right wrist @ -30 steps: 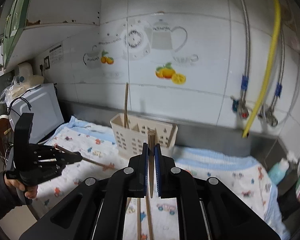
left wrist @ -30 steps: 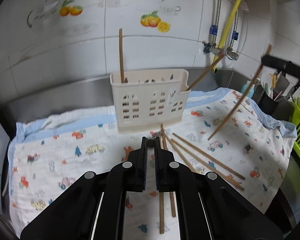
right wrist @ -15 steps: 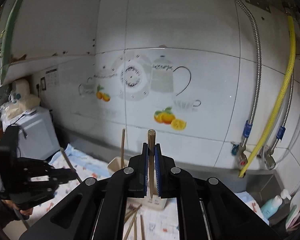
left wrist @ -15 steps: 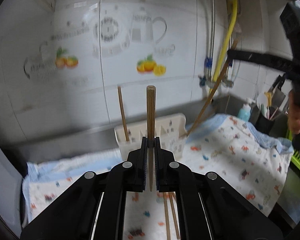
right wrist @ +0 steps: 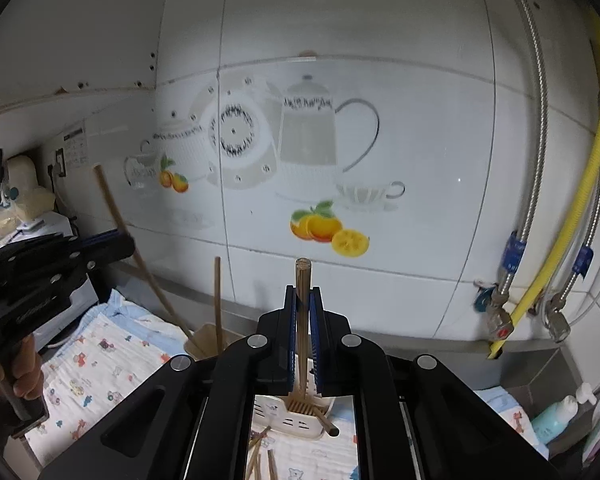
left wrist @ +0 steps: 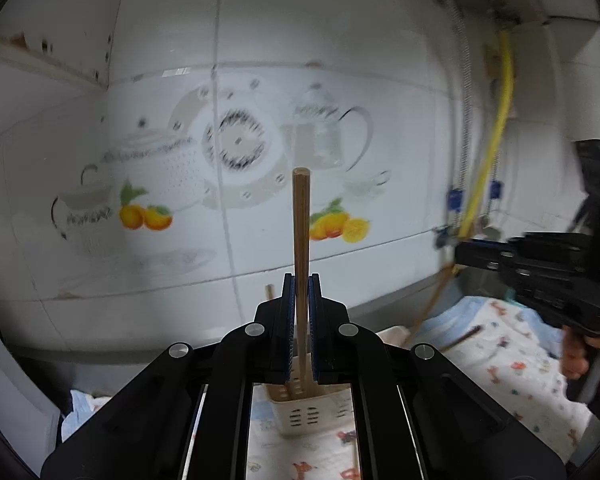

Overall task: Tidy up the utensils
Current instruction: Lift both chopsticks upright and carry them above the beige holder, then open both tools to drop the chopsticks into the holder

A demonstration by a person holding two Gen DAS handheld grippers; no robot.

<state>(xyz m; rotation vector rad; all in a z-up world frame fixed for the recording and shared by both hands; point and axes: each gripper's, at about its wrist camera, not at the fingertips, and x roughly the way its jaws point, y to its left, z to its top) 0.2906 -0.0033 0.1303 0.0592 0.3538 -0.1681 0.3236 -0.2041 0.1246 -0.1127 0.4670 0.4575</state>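
My left gripper [left wrist: 300, 292] is shut on a wooden chopstick [left wrist: 301, 224] held upright, its lower end over the cream slotted utensil holder [left wrist: 308, 412] on the cloth. My right gripper [right wrist: 303, 304] is shut on another upright chopstick [right wrist: 302, 280], its lower end in or just above the holder [right wrist: 296, 416]. A chopstick [right wrist: 217, 300] stands in the holder, and one leans out of it [right wrist: 327, 424]. Loose chopsticks [right wrist: 260, 452] lie on the cloth in front. The right gripper [left wrist: 540, 268] shows in the left wrist view, the left one [right wrist: 52, 264] in the right wrist view.
A patterned cloth [right wrist: 100, 364] covers the steel counter against a tiled wall. A yellow hose [right wrist: 572, 208] and braided pipes with valves [right wrist: 500, 320] hang at the right. A teal bottle [right wrist: 556, 416] stands far right. A white appliance [right wrist: 32, 216] sits at the left.
The left gripper closed on a chopstick from the cloth and lifted it upright over the holder. The right gripper rose with its chopstick and moved over the holder.
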